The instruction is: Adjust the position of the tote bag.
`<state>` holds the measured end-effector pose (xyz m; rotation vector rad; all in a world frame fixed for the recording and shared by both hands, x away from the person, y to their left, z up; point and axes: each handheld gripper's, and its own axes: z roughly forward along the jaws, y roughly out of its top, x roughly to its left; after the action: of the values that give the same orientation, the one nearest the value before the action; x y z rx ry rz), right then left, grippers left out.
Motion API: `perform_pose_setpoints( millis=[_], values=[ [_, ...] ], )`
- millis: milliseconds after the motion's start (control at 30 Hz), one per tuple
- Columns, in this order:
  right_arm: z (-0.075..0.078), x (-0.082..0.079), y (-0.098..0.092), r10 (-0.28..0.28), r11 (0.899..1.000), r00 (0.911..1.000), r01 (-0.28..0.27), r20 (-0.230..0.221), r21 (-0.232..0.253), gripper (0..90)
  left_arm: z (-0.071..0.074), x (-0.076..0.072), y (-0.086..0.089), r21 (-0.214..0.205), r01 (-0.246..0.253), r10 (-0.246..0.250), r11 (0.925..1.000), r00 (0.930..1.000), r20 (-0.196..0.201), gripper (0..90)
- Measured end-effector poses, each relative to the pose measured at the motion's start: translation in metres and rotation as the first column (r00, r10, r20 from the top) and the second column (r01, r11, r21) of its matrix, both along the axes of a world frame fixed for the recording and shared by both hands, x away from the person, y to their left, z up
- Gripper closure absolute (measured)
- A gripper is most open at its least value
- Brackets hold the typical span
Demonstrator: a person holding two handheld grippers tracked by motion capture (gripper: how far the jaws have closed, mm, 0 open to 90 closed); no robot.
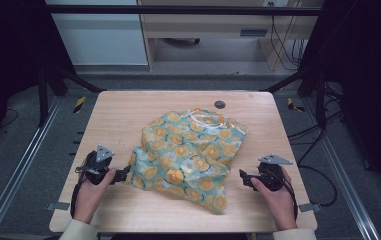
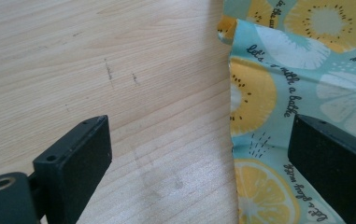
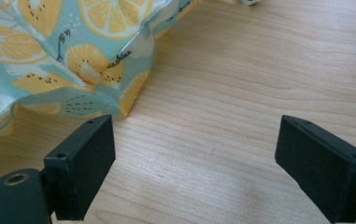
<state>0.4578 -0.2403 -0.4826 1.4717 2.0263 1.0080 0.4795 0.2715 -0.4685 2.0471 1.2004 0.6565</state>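
garment (image 1: 190,152) crumpled on wooden table (image 1: 118,125) | both grippers' fingers wide apart, empty

Cloth (image 2: 302,70) cut by the left gripper view's top and right edges

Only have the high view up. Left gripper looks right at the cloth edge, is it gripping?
Observer: No. In the left gripper view the left gripper is open; the cloth edge lies flat between its jaws, unpinched.
Operator: Right one?
Observer: The right gripper is open too, with bare table between its jaws; the cloth's nearest fold sits just past one jaw.
Operator: Any print detail on the fabric?
Observer: Citrus slices on teal, with small black script lettering between them.
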Motion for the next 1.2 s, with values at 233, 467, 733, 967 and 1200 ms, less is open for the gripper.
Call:
perform_pose_setpoints(
  millis=[233, 467, 733, 967, 1200],
  values=[
    [0.001, -0.001, 0.000, 0.000, 1.000, 1.0000, 0.000, 0.003, -0.003, 14.3, 0.001, -0.001, 0.000, -0.002, 0.005, -0.005, 1.0000, 1.0000, 0.002, 6.5],
    [0.002, -0.001, 0.001, 0.007, 1.000, 1.0000, -0.007, -0.003, 0.001, 16.5, 0.001, -0.001, -0.001, 0.002, 0.004, -0.004, 1.0000, 1.0000, 0.004, 6.5],
    [0.019, 0.002, 0.013, 0.043, 0.999, 0.9990, -0.043, 0.011, -0.013, 18.1, 0.001, -0.003, -0.001, 0.008, 0.003, -0.003, 1.0000, 1.0000, 0.008, 6.5],
    [0.043, 0.023, 0.022, 0.061, 0.997, 0.9973, -0.059, 0.042, -0.040, 17.7, 0.000, -0.004, -0.003, 0.017, 0.008, -0.008, 0.9998, 0.9999, 0.009, 6.5],
    [0.056, 0.054, 0.027, 0.050, 0.998, 0.9985, -0.049, 0.025, -0.047, 15.7, 0.000, -0.004, -0.003, 0.023, 0.009, -0.009, 0.9997, 0.9999, 0.009, 6.5]
  ],
)
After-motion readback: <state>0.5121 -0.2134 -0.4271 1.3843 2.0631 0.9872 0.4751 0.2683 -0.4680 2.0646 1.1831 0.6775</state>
